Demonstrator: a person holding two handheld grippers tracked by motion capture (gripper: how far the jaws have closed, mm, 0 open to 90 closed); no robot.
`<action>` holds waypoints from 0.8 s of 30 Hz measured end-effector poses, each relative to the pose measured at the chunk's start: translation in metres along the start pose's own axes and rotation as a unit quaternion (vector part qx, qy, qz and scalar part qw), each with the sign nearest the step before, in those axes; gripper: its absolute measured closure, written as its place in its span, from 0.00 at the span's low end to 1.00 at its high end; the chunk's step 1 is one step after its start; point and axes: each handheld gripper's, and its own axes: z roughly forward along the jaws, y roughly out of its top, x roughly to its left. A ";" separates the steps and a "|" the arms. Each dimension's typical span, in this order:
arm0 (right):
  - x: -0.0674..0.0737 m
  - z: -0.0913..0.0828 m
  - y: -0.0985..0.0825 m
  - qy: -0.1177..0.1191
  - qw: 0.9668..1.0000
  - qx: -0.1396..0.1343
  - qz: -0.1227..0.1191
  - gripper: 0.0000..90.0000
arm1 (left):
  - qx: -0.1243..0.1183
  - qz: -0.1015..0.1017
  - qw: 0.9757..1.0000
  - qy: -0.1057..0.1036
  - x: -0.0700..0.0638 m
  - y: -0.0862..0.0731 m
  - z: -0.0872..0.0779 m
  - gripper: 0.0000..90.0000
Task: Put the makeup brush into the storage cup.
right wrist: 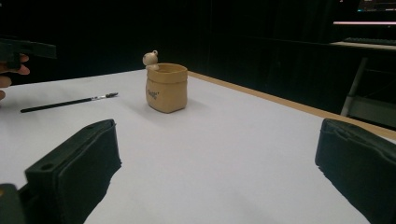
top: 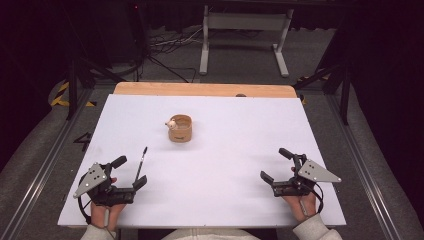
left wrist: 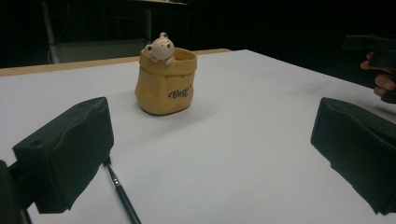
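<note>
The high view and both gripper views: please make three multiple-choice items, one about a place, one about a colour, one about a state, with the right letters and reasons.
1. Where does the black brush lie?
A. inside the pot
B. flat on the white table, near the left gripper
C. between the jaws of the right gripper

2. What colour is the pot with the little bear on its rim?
A. tan yellow
B. blue
C. red

3. How do the jaws of the two grippers stand?
A. both shut
B. left shut on the brush
C. both wide apart, holding nothing

Answers: 1 B, the high view shows it lying on the table beside that gripper. 2 A, both gripper views show tan yellow. 3 C, each gripper view shows bare table between its jaws.
</note>
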 end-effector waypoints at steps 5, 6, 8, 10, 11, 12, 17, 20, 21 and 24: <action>0.000 0.000 0.000 0.001 1.000 -0.001 -0.001 0.00 | 0.000 -0.001 1.000 0.001 0.001 0.000 0.000 0.00; 0.000 0.000 0.000 0.002 1.000 0.000 -0.001 0.00 | -0.002 0.000 1.000 0.001 0.001 0.001 0.000 0.00; 0.000 0.001 0.000 0.004 1.000 0.000 -0.001 0.00 | -0.003 0.001 1.000 0.001 0.001 0.001 0.000 0.00; 0.000 0.001 0.000 0.004 1.000 0.000 0.003 0.00 | -0.002 0.003 1.000 0.002 0.001 0.001 0.000 0.00; 0.000 0.001 0.000 0.004 1.000 -0.002 0.002 0.00 | -0.003 0.002 1.000 0.003 0.002 0.001 0.000 0.00; 0.000 0.001 0.000 0.004 1.000 -0.001 0.001 0.00 | -0.003 0.001 1.000 0.002 0.002 0.001 -0.001 0.00; 0.000 0.001 0.000 0.005 1.000 -0.001 -0.001 0.00 | -0.007 0.000 1.000 0.005 0.003 0.002 -0.002 0.00; 0.000 0.001 0.000 0.009 1.000 -0.005 -0.006 0.00 | -0.007 -0.001 1.000 0.006 0.003 0.002 -0.002 0.00; 0.000 0.001 0.000 0.010 1.000 -0.006 -0.005 0.00 | -0.006 0.000 1.000 0.007 0.003 0.002 -0.002 0.00; 0.000 0.002 0.000 0.011 1.000 -0.005 -0.001 0.00 | -0.007 0.001 1.000 0.008 0.002 0.002 -0.003 0.00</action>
